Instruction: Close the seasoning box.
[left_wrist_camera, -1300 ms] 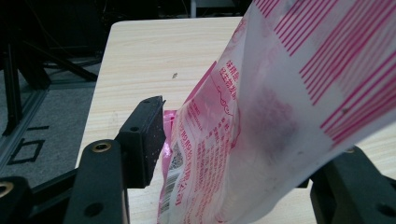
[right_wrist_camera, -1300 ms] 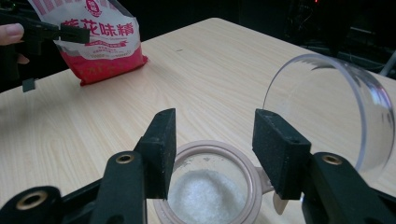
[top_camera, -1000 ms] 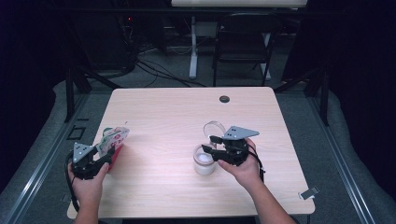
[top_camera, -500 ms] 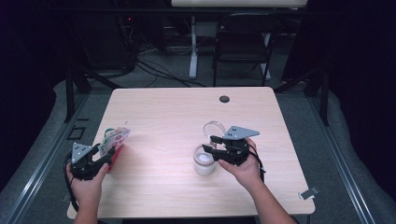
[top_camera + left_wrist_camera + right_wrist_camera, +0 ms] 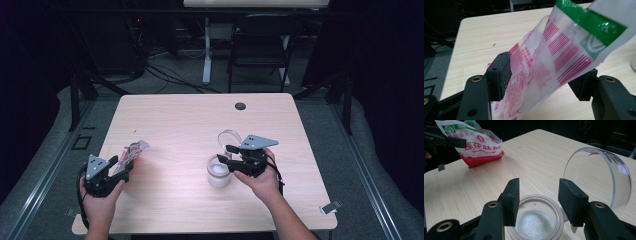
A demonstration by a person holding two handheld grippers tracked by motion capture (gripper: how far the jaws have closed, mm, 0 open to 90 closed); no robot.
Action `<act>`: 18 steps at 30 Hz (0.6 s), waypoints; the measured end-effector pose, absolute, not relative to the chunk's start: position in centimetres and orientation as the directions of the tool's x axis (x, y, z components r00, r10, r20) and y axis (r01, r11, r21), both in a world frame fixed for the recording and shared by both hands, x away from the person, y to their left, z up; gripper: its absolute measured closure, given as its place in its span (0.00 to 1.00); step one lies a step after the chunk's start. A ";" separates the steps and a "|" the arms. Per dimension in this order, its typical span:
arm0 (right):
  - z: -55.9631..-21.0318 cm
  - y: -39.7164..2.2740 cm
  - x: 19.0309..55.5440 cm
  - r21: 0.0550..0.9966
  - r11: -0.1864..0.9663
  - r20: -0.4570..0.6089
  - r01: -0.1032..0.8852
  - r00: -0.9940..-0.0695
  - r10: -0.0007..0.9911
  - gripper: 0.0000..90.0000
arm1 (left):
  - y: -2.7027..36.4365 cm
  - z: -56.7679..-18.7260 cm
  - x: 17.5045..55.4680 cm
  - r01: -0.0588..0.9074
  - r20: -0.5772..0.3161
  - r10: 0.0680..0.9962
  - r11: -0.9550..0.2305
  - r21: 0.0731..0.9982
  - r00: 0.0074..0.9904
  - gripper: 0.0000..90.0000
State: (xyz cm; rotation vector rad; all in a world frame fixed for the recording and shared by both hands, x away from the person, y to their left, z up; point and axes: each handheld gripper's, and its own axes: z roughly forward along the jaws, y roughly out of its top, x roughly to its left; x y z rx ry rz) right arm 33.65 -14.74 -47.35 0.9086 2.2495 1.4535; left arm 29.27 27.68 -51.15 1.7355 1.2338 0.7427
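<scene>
Left gripper [image 5: 121, 167]: sitting at the near left of the table in the high view, carried in the person's left hand [image 5: 100, 200]; its jaws are standing wide, one on each side of a plastic bag.
Seasoning bag [image 5: 554, 62]: a clear packet with red print and a green band across its top, rising slanted between the left jaws in the left gripper view. Its crumpled side is lying against the left pad [image 5: 500, 75]; whether the right pad [image 5: 584, 83] is pressing on it I cannot tell. In the right gripper view its red bottom edge is resting on the wood.
Right gripper [image 5: 223, 153]: hovering over the jar at the near right, held in the person's right hand [image 5: 260, 177]; a grey three-cornered plate is riding on top of it.
Right fingers [image 5: 511, 198]: standing spread above the jar's mouth, gripping nothing.
Glass jar [image 5: 536, 220]: sitting open on the table just below the right jaws, holding white granules; a pale ring is running around its mouth.
Hinged lid [image 5: 599, 177]: clear and round, standing tipped back beside the jar's far rim.
Table [image 5: 200, 125]: light wood, with a dark round grommet [image 5: 240, 106] near its far edge.
Beyond the table: a dark chair [image 5: 260, 55] and loose cables [image 5: 165, 70] are lying on the floor.
</scene>
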 end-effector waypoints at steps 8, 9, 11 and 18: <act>-47.2 -14.8 33.6 0.898 0.282 0.075 0.337 -0.750 0.657 0.57 | 26.0 -51.5 29.3 0.434 0.006 0.922 -0.187 0.881 0.386 0.45; -47.2 -14.8 33.6 0.898 0.282 0.075 0.337 -0.750 0.657 0.57 | 25.8 -51.5 29.3 0.434 0.012 0.920 -0.196 0.879 0.391 0.45; -47.2 -14.9 33.6 0.899 0.280 0.076 0.337 -0.750 0.657 0.57 | 25.4 -51.6 29.3 0.436 0.015 0.917 -0.204 0.877 0.400 0.45; -47.1 -15.0 33.7 0.900 0.274 0.079 0.337 -0.747 0.660 0.58 | 24.1 -51.9 29.2 0.436 0.030 0.896 -0.245 0.866 0.442 0.45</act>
